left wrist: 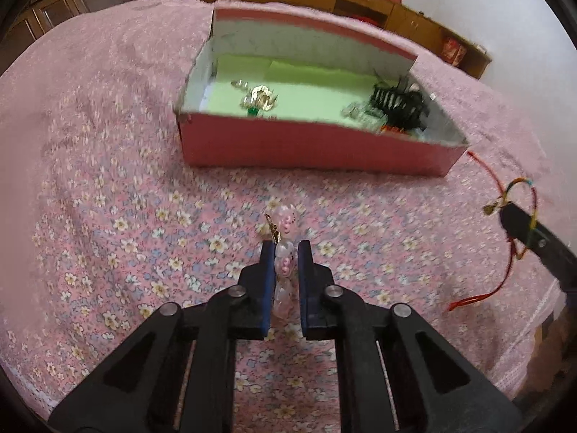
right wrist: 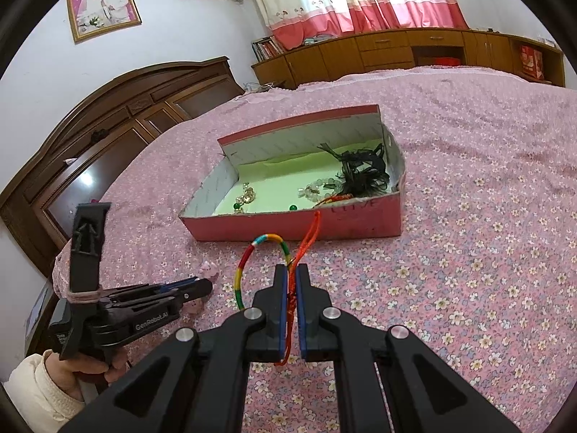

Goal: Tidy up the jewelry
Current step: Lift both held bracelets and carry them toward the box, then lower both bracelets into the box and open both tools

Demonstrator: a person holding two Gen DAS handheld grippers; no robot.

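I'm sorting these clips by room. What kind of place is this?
Most likely a home bedroom: a bed under a pink floral cover, a carved wooden headboard, and a framed wedding photo on the wall.

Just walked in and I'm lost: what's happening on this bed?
A person is sorting jewelry with two handheld grippers. The left gripper holds a pink bead bracelet, the right gripper a rainbow cord bracelet. Both are short of the pink box, which already holds a few pieces.

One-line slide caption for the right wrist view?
Right gripper shut on rainbow-wrapped cord bracelet with red string, short of the open pink cardboard box on the floral bedspread.
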